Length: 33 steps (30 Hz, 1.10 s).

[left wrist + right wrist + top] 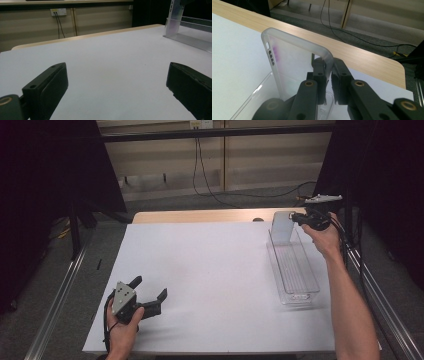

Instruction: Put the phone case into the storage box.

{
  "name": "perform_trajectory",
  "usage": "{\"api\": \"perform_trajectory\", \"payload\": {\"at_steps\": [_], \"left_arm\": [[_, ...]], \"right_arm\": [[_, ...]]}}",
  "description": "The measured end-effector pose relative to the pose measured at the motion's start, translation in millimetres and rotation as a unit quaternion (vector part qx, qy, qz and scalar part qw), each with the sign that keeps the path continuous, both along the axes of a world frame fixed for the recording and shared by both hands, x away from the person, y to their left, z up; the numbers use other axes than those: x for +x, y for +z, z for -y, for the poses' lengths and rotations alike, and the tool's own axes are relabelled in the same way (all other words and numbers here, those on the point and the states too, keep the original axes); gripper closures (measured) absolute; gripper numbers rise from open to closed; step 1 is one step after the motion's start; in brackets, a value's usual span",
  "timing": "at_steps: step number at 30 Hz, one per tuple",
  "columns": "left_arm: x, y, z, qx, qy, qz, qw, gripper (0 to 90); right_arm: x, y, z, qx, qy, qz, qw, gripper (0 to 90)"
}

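Evidently light and flexible, the phone case point(294, 65) sits edge-pinched between the right fingers point(327, 72); left fingers point(47, 87) gape empty.

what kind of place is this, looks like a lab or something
Probably a lab or recording workspace, not a home: a bare white table framed by black curtains, cables running to a wall socket, and a person holding handheld grippers, the right gripper clamping a frosted phone case.
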State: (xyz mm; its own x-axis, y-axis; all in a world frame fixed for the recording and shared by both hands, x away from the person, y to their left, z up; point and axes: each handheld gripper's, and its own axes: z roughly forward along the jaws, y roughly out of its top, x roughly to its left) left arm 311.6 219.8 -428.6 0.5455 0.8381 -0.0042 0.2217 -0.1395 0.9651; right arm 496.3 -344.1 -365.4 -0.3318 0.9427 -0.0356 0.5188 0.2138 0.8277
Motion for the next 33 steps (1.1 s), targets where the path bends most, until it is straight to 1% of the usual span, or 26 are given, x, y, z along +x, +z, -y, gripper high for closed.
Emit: {"api": "perform_trajectory", "payload": {"at_steps": [8,10,15,17,21,23,24,30,32,33], "left_arm": [[0.2,-0.2,0.0,0.001,0.001,0.0,1.0,3.9],[-0.1,-0.1,0.0,0.001,0.001,0.0,1.0,3.9],[0.2,-0.1,-0.2,0.002,0.001,0.0,1.0,3.9],[0.2,-0.2,-0.1,0.0,0.0,0.0,1.0,3.9],[0.2,-0.2,0.1,0.001,0.001,-0.001,1.0,3.9],[0.0,-0.1,-0.1,0.002,0.0,0.0,1.0,3.9],[0.0,-0.1,0.0,0.0,0.0,0.0,1.0,3.9],[-0.4,-0.1,0.0,-0.001,0.0,-0.001,1.0,3.9],[-0.5,0.1,0.0,-0.001,-0.001,0.0,1.0,3.8],[-0.5,0.1,0.0,-0.001,-0.001,0.0,1.0,3.8]], "right_arm": [[0.7,-0.2,1.5,0.004,-0.003,0.0,1.0,80.9],[0.6,0.4,2.2,0.01,-0.003,0.002,0.9999,80.8],[0.3,1.0,4.0,0.016,-0.005,0.004,0.9998,79.7],[0.0,1.0,4.8,0.017,-0.006,0.005,0.9998,78.5],[-0.8,1.3,5.9,0.024,-0.004,0.005,0.9997,76.1],[-1.0,1.2,6.4,0.03,-0.004,0.004,0.9995,72.7],[-1.2,1.1,6.6,0.032,-0.004,0.003,0.9995,72.8],[-3.2,0.5,6.7,0.035,-0.003,0.001,0.9994,68.8],[-3.8,0.6,6.6,0.029,-0.009,-0.001,0.9995,67.9],[-4.2,0.5,7.1,0.03,-0.007,-0.002,0.9995,67.7]]}}
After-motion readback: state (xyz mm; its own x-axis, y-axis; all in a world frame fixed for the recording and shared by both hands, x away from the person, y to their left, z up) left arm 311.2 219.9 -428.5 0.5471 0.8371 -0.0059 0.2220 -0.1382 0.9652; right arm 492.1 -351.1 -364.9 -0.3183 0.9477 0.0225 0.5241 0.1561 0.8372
